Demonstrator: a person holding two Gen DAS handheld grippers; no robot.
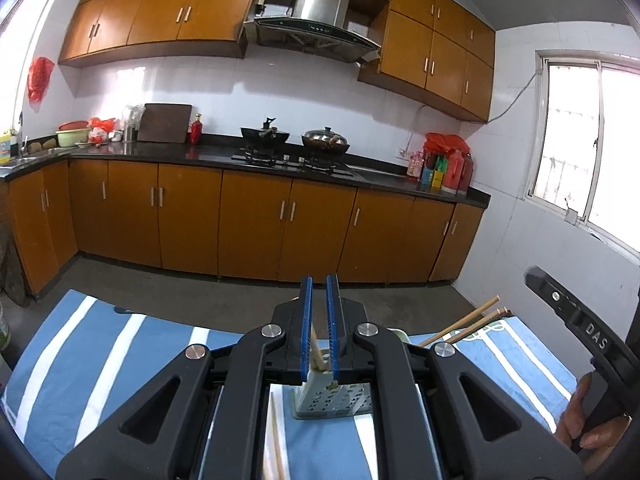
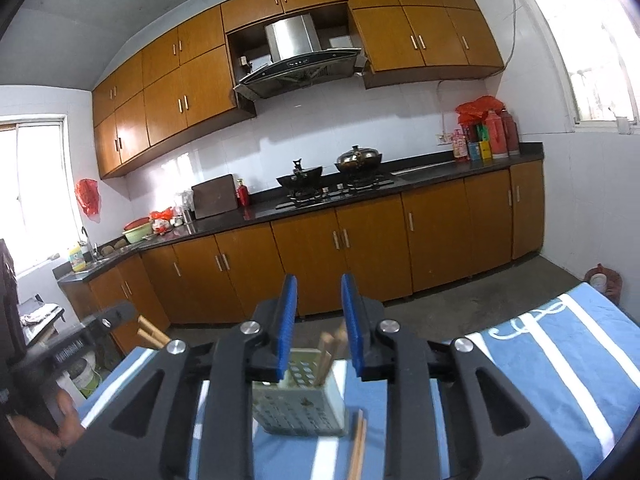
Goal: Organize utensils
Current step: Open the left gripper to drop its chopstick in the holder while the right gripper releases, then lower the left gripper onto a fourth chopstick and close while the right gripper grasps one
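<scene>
The left tongs [image 1: 320, 322] hang just above a pale grey-green perforated plastic utensil holder [image 1: 332, 402], their blue pads drawn close together with one light wooden chopstick [image 1: 317, 354] running between them; whether the pads actually press on it cannot be told. That chopstick slants down into the holder's open top. The holder stands upright on a blue cloth with white stripes [image 1: 100, 360] that covers the table.

In the right wrist view, the right tongs [image 2: 319, 324] stand apart, with nothing between the blue pads. Behind the gap sits the same perforated holder [image 2: 300, 404], and several wooden chopsticks [image 2: 330, 354] stand in it, leaning toward its right side. Two more loose wooden chopsticks [image 2: 357, 444] lie on the striped cloth [image 2: 560, 360] just beside the holder's front right corner.

From the left wrist view, another pair of wooden chopstick ends [image 1: 460, 326] sticks out to the right, past the left tool's arm, near the right tool's black body.

Beyond the table runs a kitchen with brown wooden cabinets [image 1: 248, 220], a black countertop and two dark woks [image 1: 296, 140] on the hob.
</scene>
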